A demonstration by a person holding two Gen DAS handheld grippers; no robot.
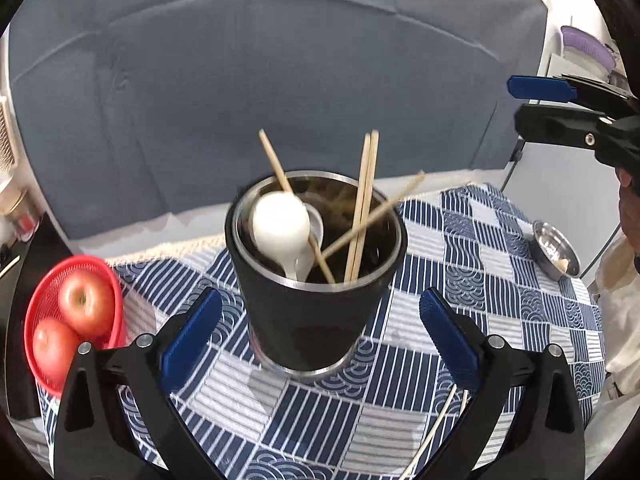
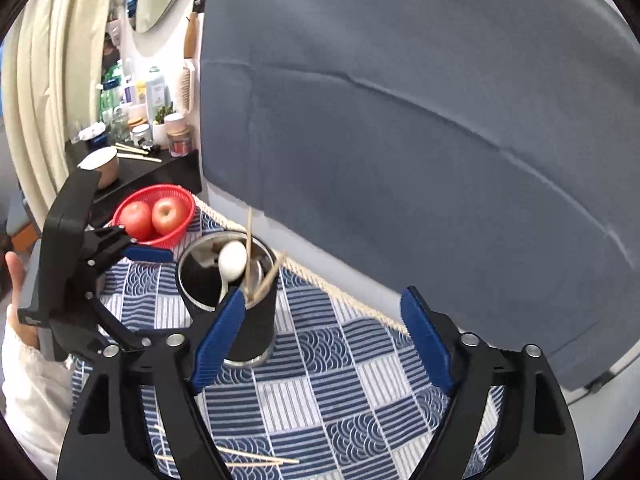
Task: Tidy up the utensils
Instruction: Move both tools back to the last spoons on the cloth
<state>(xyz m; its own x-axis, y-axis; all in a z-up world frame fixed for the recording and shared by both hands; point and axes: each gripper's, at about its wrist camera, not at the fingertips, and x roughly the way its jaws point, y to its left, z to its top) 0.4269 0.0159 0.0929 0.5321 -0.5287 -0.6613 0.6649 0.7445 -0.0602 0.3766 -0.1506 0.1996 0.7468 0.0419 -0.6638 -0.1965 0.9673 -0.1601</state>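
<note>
A black steel-lined cup stands on the blue checked cloth. It holds a white spoon and several wooden chopsticks; one of them is blurred. My left gripper is open, with the cup between its fingers without touching. My right gripper is open and empty, above and to the right of the cup. Loose chopsticks lie on the cloth under the right gripper. One shows in the left wrist view.
A red basket with two apples sits left of the cup. A small steel bowl sits at the table's right edge. A grey-blue backdrop stands behind the table. A cluttered black shelf is at far left.
</note>
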